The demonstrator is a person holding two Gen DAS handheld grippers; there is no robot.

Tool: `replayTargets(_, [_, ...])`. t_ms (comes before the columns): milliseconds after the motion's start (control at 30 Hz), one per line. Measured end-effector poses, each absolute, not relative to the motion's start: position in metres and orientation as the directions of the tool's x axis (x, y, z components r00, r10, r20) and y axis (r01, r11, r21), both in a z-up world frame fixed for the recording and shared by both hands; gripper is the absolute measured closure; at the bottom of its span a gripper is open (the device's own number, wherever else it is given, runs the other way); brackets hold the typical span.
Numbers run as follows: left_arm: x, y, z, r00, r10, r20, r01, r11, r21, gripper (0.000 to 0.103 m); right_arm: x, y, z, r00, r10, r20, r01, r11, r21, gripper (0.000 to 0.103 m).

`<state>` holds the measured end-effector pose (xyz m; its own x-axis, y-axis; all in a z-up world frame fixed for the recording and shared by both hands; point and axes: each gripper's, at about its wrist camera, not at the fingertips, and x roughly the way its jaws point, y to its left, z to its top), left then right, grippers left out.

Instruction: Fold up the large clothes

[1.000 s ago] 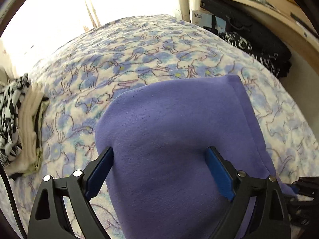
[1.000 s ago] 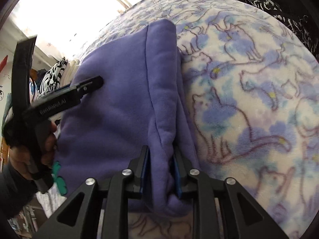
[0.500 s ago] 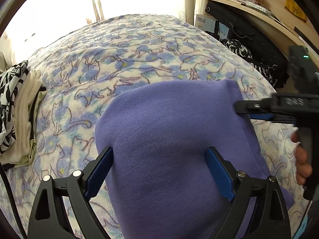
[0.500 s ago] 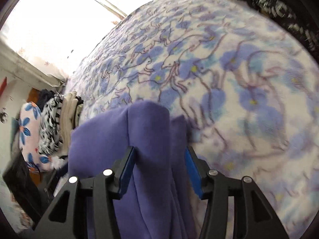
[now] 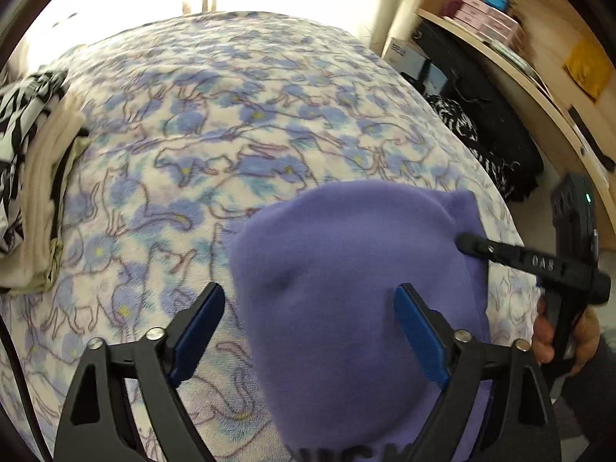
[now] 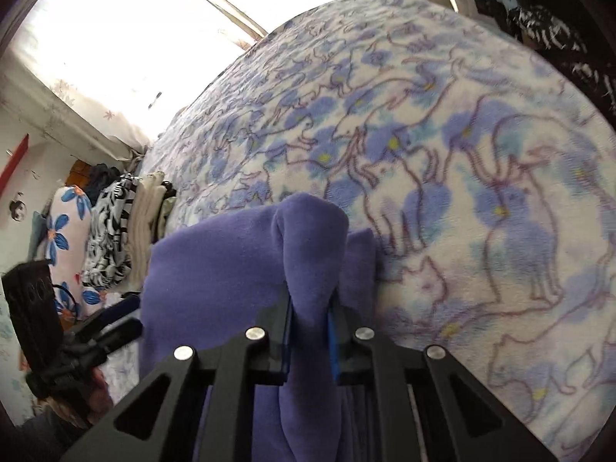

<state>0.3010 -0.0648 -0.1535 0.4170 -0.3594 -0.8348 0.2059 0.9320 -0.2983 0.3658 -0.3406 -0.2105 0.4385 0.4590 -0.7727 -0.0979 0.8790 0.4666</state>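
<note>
1. Here, a purple fleece garment, soft and matte, lies folded in a rounded heap at the near edge of the bed, on a plush blanket printed with blue flowers and outlined cats.
2. The left tongs stand released, blue pads spread wide, having just narrowed slightly; the fleece lies between them and neither pad presses it. They point steeply down.
3. The right tongs are clenched on a raised ridge of the fleece, having just been closing; the cloth bulges above the pads in a rounded fold. They are tilted downward.
4. A hand grips the right tool's handle at the bed's edge.
5. Stacked folded clothes, zebra-striped and cream, sit at the bed's far left side.
</note>
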Motion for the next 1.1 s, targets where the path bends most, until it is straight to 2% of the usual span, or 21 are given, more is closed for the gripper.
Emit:
replayTargets(233, [0.314,-0.08,-0.169,0.399,-0.311,-0.863,0.202,0.947,-0.248,0.019,0.384,-0.319,-0.254,0.345,0.362,-0.866,-0.084,0.931,0.356,0.09])
replayTargets(433, [0.327,-0.078,-0.183,0.371,-0.367,-0.853,0.151,0.93,-0.334,0.017,0.391,-0.319,-0.263,0.341,0.307,-0.889,-0.059,0.95,0.306,0.086])
replayTargets(500, [0.324,-0.079,-0.18,0.376,-0.359,-0.854,0.153,0.933,-0.325,0.017,0.389,-0.322,-0.258,0.348,0.283,-0.894,-0.043,0.957,0.286,0.069])
replayTargets(567, [0.32,-0.079,-0.175,0.384,-0.348,-0.855,0.168,0.937,-0.306,0.018,0.383,-0.325,-0.246,0.361,0.29,-0.886,-0.041,0.954,0.296,0.065])
replayTargets(933, [0.29,-0.081,-0.156,0.405,-0.346,-0.847,0.225,0.935,-0.274,0.02,0.317,-0.311,-0.169,0.48,0.302,-0.823,-0.138,0.953,0.269,0.065])
replayTargets(967, [0.282,-0.084,-0.151,0.416,-0.341,-0.843,0.241,0.935,-0.26,0.02,0.309,-0.307,-0.164,0.491,0.306,-0.816,-0.151,0.952,0.266,0.068])
replayTargets(1067, [0.256,-0.085,-0.138,0.447,-0.322,-0.835,0.258,0.94,-0.224,0.027,0.289,-0.293,-0.16,0.473,0.343,-0.811,-0.199,0.939,0.281,0.091])
replayTargets(1100, [0.247,-0.084,-0.134,0.448,-0.32,-0.835,0.255,0.941,-0.224,0.03,0.282,-0.289,-0.162,0.459,0.359,-0.813,-0.21,0.933,0.294,0.094])
